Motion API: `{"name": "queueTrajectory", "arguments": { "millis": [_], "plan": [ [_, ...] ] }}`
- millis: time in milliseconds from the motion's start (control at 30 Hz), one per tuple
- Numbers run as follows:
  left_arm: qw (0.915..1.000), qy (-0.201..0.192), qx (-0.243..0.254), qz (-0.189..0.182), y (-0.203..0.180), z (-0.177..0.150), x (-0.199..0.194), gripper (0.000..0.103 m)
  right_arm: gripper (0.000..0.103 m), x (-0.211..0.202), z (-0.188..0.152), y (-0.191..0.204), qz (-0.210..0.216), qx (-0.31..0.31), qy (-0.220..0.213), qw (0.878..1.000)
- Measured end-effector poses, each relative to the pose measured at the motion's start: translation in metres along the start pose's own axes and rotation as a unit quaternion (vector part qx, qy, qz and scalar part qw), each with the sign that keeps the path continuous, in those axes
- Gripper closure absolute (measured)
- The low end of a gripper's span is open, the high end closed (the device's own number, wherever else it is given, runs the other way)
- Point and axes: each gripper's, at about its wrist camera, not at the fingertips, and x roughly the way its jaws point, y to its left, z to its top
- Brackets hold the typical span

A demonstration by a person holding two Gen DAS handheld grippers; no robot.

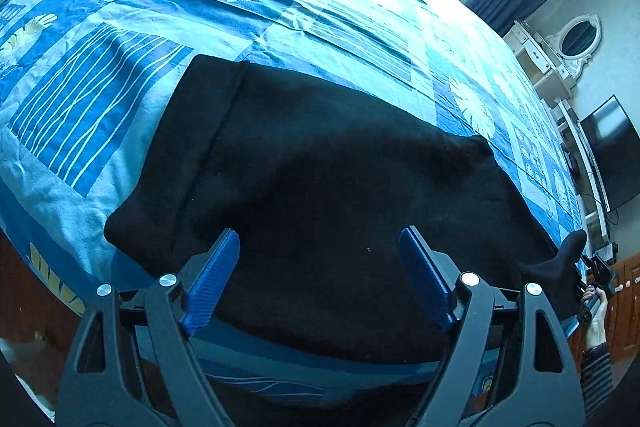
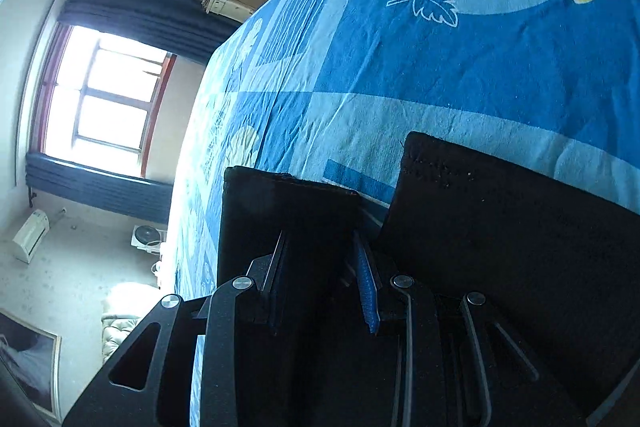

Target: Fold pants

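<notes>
Black pants (image 1: 320,163) lie flat on the blue patterned bedspread (image 1: 120,75), waistband at the left. My left gripper (image 1: 319,251) hovers above the waist part, blue pads wide apart and empty. At the far right of the left wrist view my right gripper (image 1: 592,271) holds up a pant leg end (image 1: 568,251). In the right wrist view my right gripper (image 2: 320,243) is shut on one black pant leg cuff (image 2: 288,203), lifted off the bed. The other leg (image 2: 500,219) lies on the bedspread (image 2: 480,67) to its right.
The bed's near edge (image 1: 280,383) runs below my left gripper. A white dresser with an oval mirror (image 1: 576,35) and a dark TV (image 1: 612,151) stand at the right. A bright window (image 2: 108,107) with dark curtains is beyond the bed.
</notes>
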Motion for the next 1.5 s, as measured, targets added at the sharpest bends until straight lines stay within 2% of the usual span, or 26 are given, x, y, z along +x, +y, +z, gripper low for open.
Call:
{"name": "queueTrajectory", "arguments": {
  "millis": [100, 200, 300, 467, 633, 733, 800, 900, 1067, 1367, 1500],
  "plan": [
    [1.0, 0.002, 0.004, 0.007, -0.002, -0.001, 0.003, 0.019, 0.075, 0.002, 0.003, 0.005, 0.005, -0.014, 0.004, 1.0],
    [0.9998, 0.005, 0.011, 0.014, -0.005, -0.003, 0.005, 0.017, 0.094, 0.0, 0.001, 0.009, 0.003, -0.029, 0.009, 1.0],
    [0.9996, 0.006, 0.017, 0.021, -0.008, -0.004, 0.006, 0.017, 0.096, -0.02, -0.002, 0.014, 0.03, -0.03, -0.008, 0.999],
    [0.9994, 0.009, 0.024, 0.025, -0.01, -0.005, 0.006, 0.016, 0.096, -0.081, -0.011, 0.021, 0.065, -0.046, -0.037, 0.996],
    [0.9995, 0.007, 0.018, 0.024, -0.009, -0.006, 0.007, 0.016, 0.097, -0.128, -0.023, -0.024, 0.044, -0.023, -0.063, 0.997],
    [0.9994, 0.009, 0.022, 0.027, -0.01, -0.006, 0.008, 0.015, 0.096, -0.124, -0.028, -0.057, 0.011, -0.005, -0.053, 0.999],
    [0.9991, 0.009, 0.027, 0.031, -0.012, -0.006, 0.008, 0.014, 0.097, -0.117, -0.031, -0.072, 0.011, 0.013, -0.043, 0.999],
    [0.9988, 0.012, 0.032, 0.034, -0.014, -0.007, 0.008, 0.013, 0.097, -0.11, -0.033, -0.07, 0.01, -0.002, -0.049, 0.999],
    [0.9985, 0.013, 0.038, 0.038, -0.015, -0.01, 0.008, 0.013, 0.097, -0.116, -0.029, -0.053, -0.03, -0.041, -0.079, 0.996],
    [0.995, 0.009, 0.078, 0.062, -0.024, -0.017, 0.015, 0.011, 0.097, -0.125, -0.037, -0.075, -0.03, -0.027, -0.074, 0.996],
    [0.9956, 0.008, 0.074, 0.056, -0.022, -0.015, 0.016, 0.01, 0.097, -0.134, -0.039, -0.078, -0.027, -0.023, -0.061, 0.998]
  ]
}}
